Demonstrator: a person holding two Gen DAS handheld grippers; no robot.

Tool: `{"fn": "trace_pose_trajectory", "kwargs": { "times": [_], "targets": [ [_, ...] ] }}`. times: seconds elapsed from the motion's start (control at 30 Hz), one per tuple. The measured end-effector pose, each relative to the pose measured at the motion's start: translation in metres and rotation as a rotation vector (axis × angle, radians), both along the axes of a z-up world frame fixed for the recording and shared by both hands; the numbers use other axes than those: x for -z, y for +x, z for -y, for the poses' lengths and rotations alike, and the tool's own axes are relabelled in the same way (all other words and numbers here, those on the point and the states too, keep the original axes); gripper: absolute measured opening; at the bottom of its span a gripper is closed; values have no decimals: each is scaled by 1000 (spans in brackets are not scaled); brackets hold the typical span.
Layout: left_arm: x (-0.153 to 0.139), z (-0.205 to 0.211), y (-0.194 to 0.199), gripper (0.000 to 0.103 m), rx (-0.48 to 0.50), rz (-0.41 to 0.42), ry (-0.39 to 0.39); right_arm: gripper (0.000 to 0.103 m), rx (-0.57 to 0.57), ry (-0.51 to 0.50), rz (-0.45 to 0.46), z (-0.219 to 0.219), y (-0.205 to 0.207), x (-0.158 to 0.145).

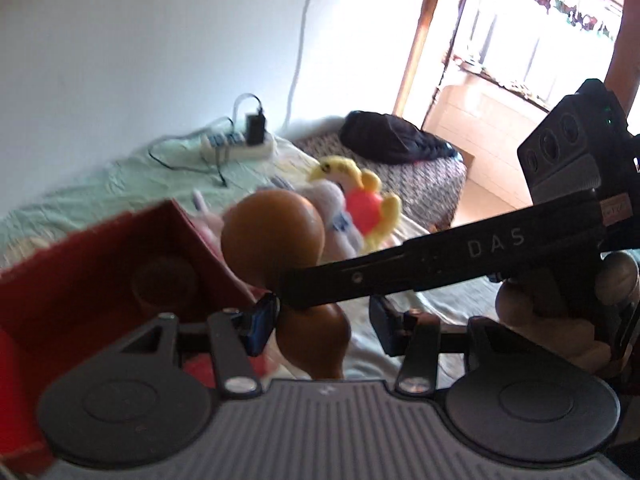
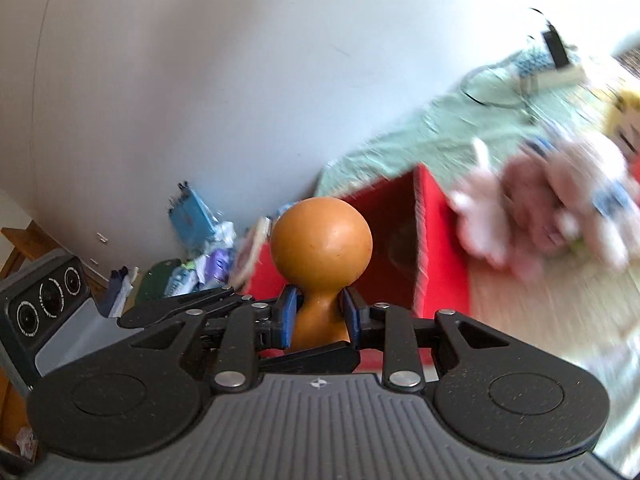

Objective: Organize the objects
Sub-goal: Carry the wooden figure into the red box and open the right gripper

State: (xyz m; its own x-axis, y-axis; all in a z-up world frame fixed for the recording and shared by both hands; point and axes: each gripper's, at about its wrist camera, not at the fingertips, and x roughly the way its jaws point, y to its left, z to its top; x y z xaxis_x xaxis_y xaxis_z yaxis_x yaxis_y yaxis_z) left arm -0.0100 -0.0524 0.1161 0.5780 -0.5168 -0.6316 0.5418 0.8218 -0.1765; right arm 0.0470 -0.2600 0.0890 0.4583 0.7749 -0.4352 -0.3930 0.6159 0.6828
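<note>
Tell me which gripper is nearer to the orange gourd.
Right. The right gripper is clamped on the orange gourd's narrow waist. The left gripper sits just below that grip with its jaws open around the gourd's lower bulb, not clearly squeezing it.

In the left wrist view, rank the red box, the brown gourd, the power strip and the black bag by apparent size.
1. red box, nearest the camera, so its lead is partly nearness
2. brown gourd, also close
3. black bag, far back
4. power strip, far back

Real sizes cannot be settled from this.
</note>
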Motion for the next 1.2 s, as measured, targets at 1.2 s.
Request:
{"fn": "trace_pose_trajectory", "kwargs": {
  "times": [1.2],
  "targets": [
    [118,-93,152,49,-256,-393,147,21,-97,-450,-221,-148,130,89]
  ]
}}
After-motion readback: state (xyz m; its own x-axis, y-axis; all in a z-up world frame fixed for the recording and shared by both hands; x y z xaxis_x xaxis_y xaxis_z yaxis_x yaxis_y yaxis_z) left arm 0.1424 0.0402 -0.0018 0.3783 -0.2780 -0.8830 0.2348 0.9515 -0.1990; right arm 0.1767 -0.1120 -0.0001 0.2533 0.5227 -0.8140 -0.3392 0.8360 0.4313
